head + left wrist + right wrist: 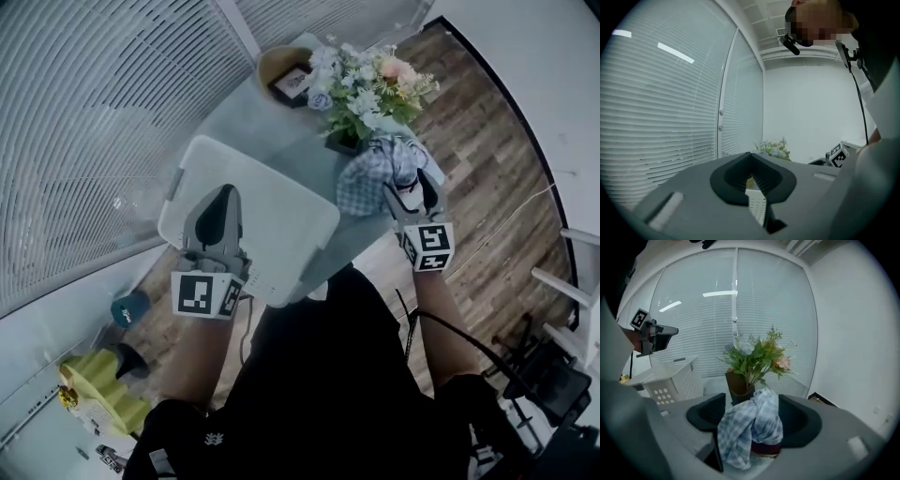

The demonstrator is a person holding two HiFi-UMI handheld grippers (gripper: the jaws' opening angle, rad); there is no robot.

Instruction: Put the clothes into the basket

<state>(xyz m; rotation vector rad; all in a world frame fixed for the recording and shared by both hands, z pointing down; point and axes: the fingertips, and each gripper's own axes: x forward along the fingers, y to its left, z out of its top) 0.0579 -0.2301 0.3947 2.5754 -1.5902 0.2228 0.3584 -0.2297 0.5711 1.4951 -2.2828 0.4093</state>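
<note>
My right hand-held gripper [411, 189]: jaws spread, checked cloth [750, 425] bunched loose between them, unpinched, on the counter [248, 117] just before the flower vase [737, 386]. My left hand-held gripper [223, 204]: pressed onto the rim of the white basket [677, 376], nearby. Risk, as I judge it: I catch only a fold and the cloth slips out mid-carry, or I knock the vase over.
</note>
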